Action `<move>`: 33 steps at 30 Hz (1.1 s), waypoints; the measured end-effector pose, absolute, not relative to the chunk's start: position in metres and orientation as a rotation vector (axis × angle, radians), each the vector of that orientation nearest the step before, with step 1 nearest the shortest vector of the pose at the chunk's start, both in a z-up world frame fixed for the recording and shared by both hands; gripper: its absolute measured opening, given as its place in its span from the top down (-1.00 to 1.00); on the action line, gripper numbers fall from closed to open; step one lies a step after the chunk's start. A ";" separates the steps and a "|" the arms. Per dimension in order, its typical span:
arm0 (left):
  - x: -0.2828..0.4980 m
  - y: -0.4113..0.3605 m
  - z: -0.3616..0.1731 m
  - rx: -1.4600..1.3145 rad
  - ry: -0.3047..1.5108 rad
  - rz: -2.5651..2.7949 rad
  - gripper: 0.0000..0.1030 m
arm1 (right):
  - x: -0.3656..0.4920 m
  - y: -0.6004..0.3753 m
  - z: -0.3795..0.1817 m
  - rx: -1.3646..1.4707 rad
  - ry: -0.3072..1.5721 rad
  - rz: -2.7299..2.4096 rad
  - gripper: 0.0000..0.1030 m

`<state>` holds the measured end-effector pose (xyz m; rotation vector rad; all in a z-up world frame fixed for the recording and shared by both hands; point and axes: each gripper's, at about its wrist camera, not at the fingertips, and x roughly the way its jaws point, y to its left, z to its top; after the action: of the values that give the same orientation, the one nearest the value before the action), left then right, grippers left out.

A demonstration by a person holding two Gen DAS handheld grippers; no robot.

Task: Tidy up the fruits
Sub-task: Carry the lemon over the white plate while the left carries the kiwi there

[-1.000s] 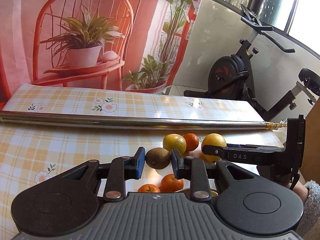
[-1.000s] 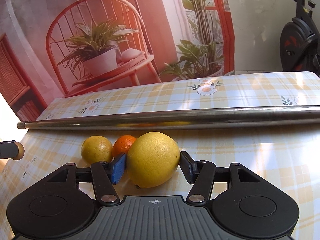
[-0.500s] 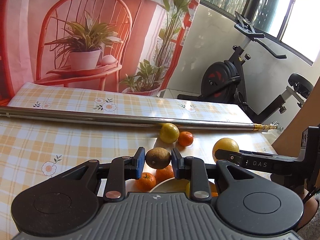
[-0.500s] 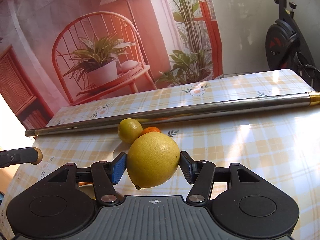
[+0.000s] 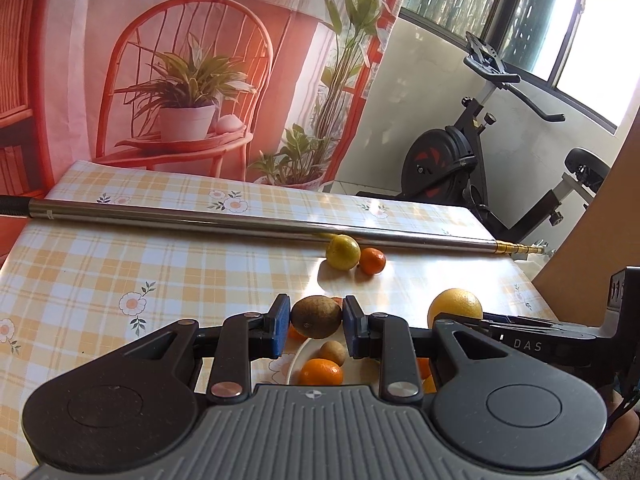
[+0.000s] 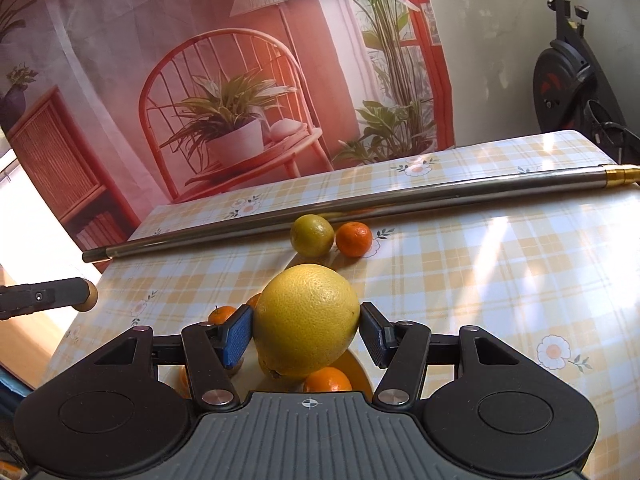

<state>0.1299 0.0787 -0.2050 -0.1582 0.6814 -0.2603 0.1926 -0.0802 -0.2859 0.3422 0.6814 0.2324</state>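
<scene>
My left gripper [image 5: 315, 324] is shut on a brown kiwi [image 5: 316, 317] and holds it above a white plate [image 5: 296, 364]. The plate holds a mandarin [image 5: 321, 372] and a small brown fruit [image 5: 333, 352]. My right gripper [image 6: 307, 326] is shut on a big yellow grapefruit [image 6: 307, 320], held above the same plate, whose rim [image 6: 362, 372] and a mandarin [image 6: 327, 380] show below it. The grapefruit also shows in the left wrist view [image 5: 455, 305]. A yellow-green lemon [image 5: 343, 252] and a mandarin [image 5: 372, 261] lie on the table by the pole.
A long steel pole [image 5: 240, 222] lies across the checked tablecloth [image 5: 120, 272]. Another mandarin [image 6: 222, 314] lies left of the plate. An exercise bike [image 5: 480, 168] stands beyond the table's right end. A printed backdrop hangs behind the table.
Both grippers have lifted and drawn back toward the near side with their fruits. The plate has come into view below them; the lemon and mandarin by the pole look farther away.
</scene>
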 end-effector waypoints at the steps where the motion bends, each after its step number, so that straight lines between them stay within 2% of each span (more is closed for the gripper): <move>1: 0.128 0.078 -0.206 -0.151 0.684 -0.262 0.42 | 0.187 -0.078 -0.285 0.338 0.679 0.233 -0.04; 17: 0.131 0.052 -0.252 -0.116 0.819 -0.356 0.42 | 0.164 -0.100 -0.288 0.333 0.674 0.183 -0.04; 33: 0.120 0.042 -0.285 -0.107 0.949 -0.391 0.42 | 0.166 -0.076 -0.291 0.300 0.685 0.263 -0.04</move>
<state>0.1197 0.0421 -0.2847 -0.1074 0.9495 -0.3911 0.1659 -0.0765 -0.2907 0.2998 0.6854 0.2632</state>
